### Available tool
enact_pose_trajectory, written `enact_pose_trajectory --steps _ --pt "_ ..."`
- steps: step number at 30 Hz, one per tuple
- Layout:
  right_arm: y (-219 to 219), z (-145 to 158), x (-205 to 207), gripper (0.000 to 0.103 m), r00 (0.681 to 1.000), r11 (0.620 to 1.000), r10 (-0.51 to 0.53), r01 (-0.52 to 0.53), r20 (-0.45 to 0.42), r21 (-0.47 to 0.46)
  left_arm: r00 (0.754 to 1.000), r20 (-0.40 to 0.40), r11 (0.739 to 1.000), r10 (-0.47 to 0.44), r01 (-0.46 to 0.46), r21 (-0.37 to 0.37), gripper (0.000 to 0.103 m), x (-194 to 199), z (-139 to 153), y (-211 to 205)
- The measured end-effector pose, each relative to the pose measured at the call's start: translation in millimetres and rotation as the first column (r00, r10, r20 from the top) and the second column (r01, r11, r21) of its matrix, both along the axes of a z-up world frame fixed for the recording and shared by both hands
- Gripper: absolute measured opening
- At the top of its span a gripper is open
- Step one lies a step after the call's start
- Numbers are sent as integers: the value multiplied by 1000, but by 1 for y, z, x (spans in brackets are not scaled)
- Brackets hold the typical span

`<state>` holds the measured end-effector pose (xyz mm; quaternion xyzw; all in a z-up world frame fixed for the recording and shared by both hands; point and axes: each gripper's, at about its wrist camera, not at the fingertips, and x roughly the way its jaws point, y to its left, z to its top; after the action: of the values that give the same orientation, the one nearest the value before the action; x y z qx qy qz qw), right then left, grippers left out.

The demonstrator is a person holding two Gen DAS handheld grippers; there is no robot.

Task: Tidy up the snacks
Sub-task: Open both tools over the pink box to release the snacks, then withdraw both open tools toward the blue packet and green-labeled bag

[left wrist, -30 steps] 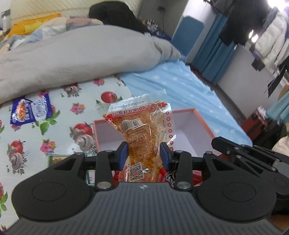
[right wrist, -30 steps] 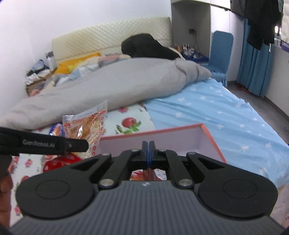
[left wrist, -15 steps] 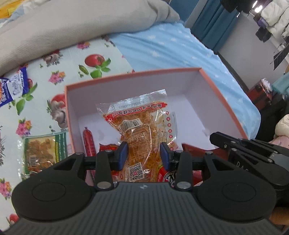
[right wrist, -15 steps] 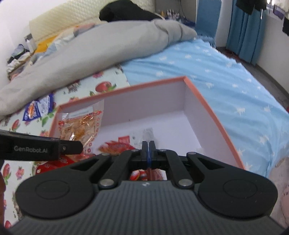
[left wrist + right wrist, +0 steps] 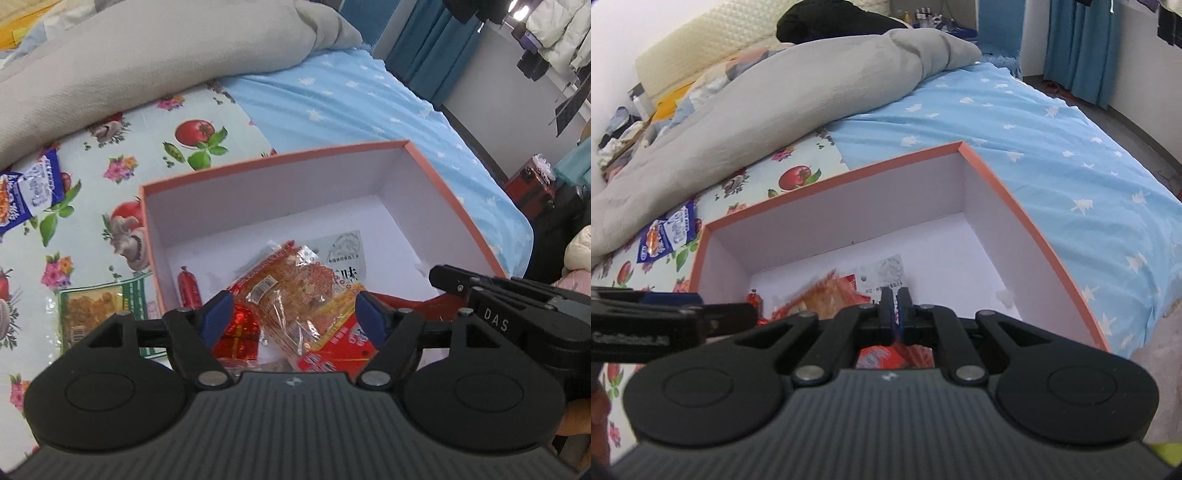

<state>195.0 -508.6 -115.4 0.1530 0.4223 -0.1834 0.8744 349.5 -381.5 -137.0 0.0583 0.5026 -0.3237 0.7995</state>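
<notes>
An orange-rimmed box (image 5: 280, 157) with a white inside lies on the bed; it also shows in the right wrist view (image 5: 831, 182). My left gripper (image 5: 293, 314) is open over its near side. Below it the clear orange snack packet (image 5: 295, 273) lies in the box on other red packets, free of the pads. A small red sausage (image 5: 188, 288) lies at the box's left wall. My right gripper (image 5: 895, 308) is shut and empty over the box, beside the blurred orange packet (image 5: 820, 295).
On the fruit-print sheet left of the box lie a blue snack packet (image 5: 29, 192) and a green-edged packet (image 5: 92, 310). A grey duvet (image 5: 147, 66) lies behind. The blue star sheet (image 5: 1052, 147) runs to the bed's right edge.
My left gripper has opened and let go of the orange packet, which has dropped into the box. Both grippers have tilted down closer over the box.
</notes>
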Motion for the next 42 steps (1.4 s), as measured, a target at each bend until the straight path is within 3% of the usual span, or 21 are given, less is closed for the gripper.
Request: enact_pose_trajectory --steps 1,2,3,4,15,27,42 --pt "0 1 -1 22 1000 1000 -6 6 -4 -4 1000 6 1000 6 -6 -6 78 0 3 4" --pt "1 2 -3 47 1000 1000 -11 11 -2 -10 1000 11 1000 12 -12 -11 78 0 7 7" --pt "2 4 -5 64 1000 1000 -14 14 9 -17 1000 16 1000 18 -17 -15 78 -2 11 11" --pt "4 7 -8 66 1000 1000 -13 14 22 -26 999 23 1000 22 -21 -18 78 -3 16 14" --pt "29 45 -28 63 995 999 18 -14 95 -43 990 119 995 72 -62 -84 78 -23 67 61" --pt "84 93 -54 63 977 994 85 -70 196 -85 960 242 983 138 -102 -155 78 -66 120 130" --pt "172 108 -91 63 945 978 197 -172 262 -114 925 287 958 249 -193 -211 78 -131 135 234"
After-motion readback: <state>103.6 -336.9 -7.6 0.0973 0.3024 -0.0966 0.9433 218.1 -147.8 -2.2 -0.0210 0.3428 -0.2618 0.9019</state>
